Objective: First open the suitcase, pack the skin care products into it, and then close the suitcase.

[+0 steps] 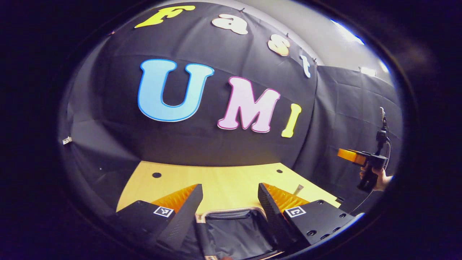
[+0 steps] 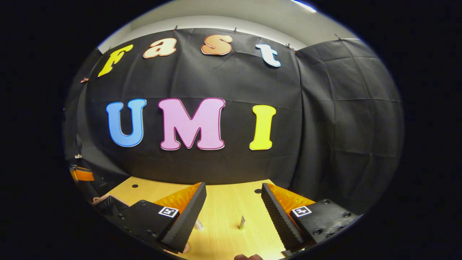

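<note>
A: Left gripper (image 1: 230, 196), left gripper view: jaws apart, nothing between them, held above the desk (image 1: 223, 182). Suitcase (image 1: 234, 231) at bottom centre of the frame, open, dark lining showing inside a light rim.

B: Right gripper (image 2: 234, 196), right gripper view: jaws apart, empty. Two small skin care products (image 2: 242, 222) stand on the desk low in the frame, centre, one just beside the left finger.

A: Suitcase corner at lower left there. Other gripper, in a hand (image 1: 380, 178), at the right edge of the left gripper view.
</note>
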### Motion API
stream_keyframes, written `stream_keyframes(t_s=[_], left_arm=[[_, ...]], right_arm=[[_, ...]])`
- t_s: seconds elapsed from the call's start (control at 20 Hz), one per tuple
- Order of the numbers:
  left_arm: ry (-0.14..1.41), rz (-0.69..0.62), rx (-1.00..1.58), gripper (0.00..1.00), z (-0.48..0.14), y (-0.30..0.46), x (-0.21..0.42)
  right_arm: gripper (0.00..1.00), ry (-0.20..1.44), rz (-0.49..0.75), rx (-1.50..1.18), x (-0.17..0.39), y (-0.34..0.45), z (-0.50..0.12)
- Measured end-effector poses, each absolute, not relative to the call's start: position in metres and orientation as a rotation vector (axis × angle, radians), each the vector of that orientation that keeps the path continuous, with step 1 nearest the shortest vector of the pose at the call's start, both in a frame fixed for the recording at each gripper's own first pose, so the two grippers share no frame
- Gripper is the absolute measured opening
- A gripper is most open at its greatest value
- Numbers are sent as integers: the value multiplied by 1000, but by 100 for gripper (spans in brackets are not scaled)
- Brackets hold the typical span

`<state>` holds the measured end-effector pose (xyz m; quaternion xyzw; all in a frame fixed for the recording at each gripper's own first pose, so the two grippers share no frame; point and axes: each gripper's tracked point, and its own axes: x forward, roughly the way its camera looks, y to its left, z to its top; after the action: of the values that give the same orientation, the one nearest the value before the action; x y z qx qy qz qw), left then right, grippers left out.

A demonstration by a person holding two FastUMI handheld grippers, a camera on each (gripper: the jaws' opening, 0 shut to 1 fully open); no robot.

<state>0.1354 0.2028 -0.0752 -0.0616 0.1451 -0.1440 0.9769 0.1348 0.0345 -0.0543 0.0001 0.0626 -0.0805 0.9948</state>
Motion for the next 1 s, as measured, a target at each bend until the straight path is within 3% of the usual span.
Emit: stream_keyframes(t_s=[0.05, 0.1, 0.15, 0.45, 1.0], left_arm=[[332, -314, -141, 96, -86, 178, 134], [373, -347, -159, 96, -94, 154, 135], [397, -366, -166, 96, -104, 130, 138], [559, -395, -140, 96, -183, 29, 188], [834, -152, -95, 97, -332, -14, 299]], right_arm=[[97, 128, -152, -21, 133, 33, -59], [89, 140, -143, -38, 130, 32, -65], [96, 153, -132, -50, 126, 30, -69], [96, 208, -117, -63, 113, -7, -89], [96, 405, -47, -7, 132, -88, -186]])
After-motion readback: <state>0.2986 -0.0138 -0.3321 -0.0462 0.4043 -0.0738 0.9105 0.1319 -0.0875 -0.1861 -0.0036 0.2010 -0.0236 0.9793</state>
